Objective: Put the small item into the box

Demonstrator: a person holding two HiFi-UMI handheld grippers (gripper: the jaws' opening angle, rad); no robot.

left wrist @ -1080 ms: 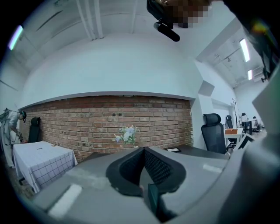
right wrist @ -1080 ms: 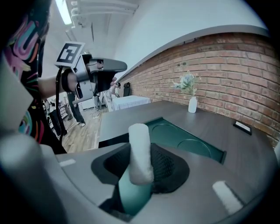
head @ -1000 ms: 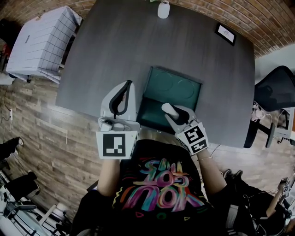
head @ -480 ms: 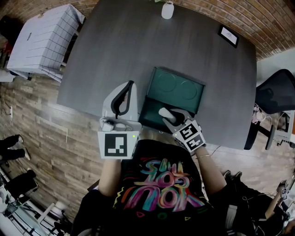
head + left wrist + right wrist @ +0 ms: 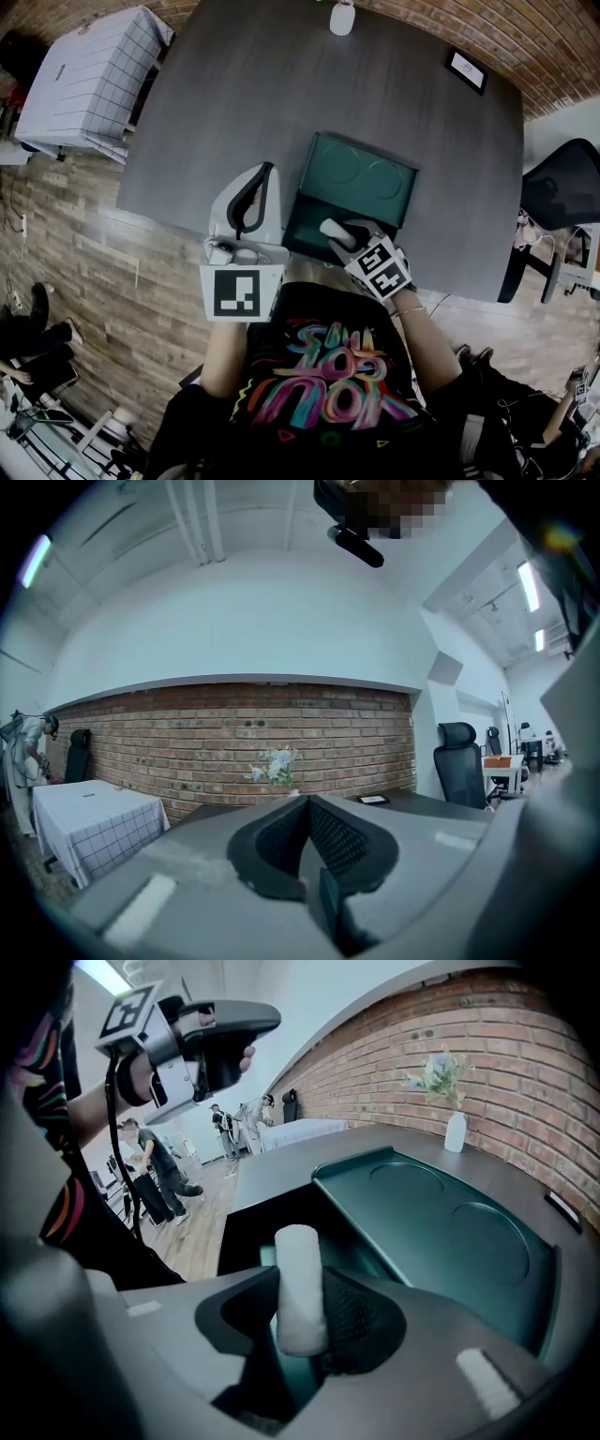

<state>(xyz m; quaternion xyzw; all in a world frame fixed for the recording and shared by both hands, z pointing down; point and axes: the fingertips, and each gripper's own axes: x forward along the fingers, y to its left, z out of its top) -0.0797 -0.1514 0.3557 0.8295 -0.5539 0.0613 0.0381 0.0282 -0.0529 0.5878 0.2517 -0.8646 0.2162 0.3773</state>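
Observation:
A white cylinder-shaped small item [image 5: 298, 1288] stands upright between the jaws of my right gripper [image 5: 302, 1321], which is shut on it. In the head view that right gripper [image 5: 337, 232] hovers over the near edge of the dark green box's base [image 5: 302, 228]. The box's lid [image 5: 361, 173] lies open behind it, with two round hollows. The base [image 5: 251, 1232] and the lid [image 5: 450, 1232] show under the item. My left gripper [image 5: 261, 173] hangs left of the box, raised over the table. Its jaws meet at the tips [image 5: 305, 801] with nothing between them.
The dark grey table [image 5: 234, 84] carries a white vase with flowers [image 5: 342, 17] at the far edge and a black framed card [image 5: 466, 68] at the far right. A checked-cloth table [image 5: 84, 84] stands left, an office chair [image 5: 562, 187] right. People [image 5: 150, 1176] stand behind.
My right gripper has moved a little to the left and nearer with the white item, over the box's base. The left gripper has stayed put.

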